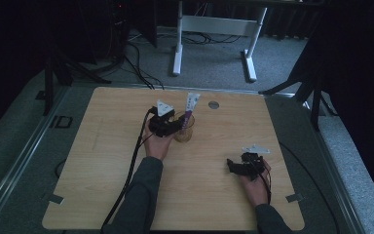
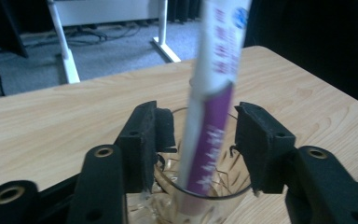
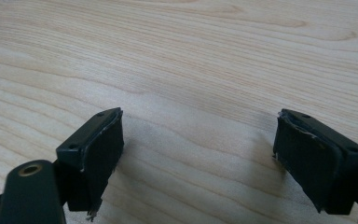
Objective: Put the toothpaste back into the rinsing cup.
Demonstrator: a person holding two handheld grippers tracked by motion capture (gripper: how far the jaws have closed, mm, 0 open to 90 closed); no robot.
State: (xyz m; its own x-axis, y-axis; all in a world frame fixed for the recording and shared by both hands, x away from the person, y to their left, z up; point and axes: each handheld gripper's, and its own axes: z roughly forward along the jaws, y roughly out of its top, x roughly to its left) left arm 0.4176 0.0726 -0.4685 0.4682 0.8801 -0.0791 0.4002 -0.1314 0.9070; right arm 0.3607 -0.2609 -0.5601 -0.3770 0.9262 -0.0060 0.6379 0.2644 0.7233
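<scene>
the left tongs (image 1: 177, 126) sit at the middle of the wooden surface (image 1: 102, 161), a little toward the far edge, right up against a clear glass cup (image 1: 184, 129). in the left gripper view the left tongs (image 2: 200, 135) have their jaws parted to either side of a white-and-purple tube (image 2: 209, 116) that stands in the glass cup (image 2: 200, 191), leaning slightly – there is a gap between each jaw and the tube, so nothing is clamped; the jaws hang over the cup's rim. in the high view the tube (image 1: 190, 108) pokes up out of the cup, its white top tilted toward the far side of the surface

the right tongs (image 1: 233, 165) rest low over the surface near its right front part, well apart from the cup, held in the person's right hand (image 1: 255, 183). in the right gripper view the right tongs (image 3: 198, 154) are spread wide with bare wood grain between the jaws – they hold nothing

a small round grey disc (image 1: 213, 104) lies near the far edge, just beyond the cup
</scene>
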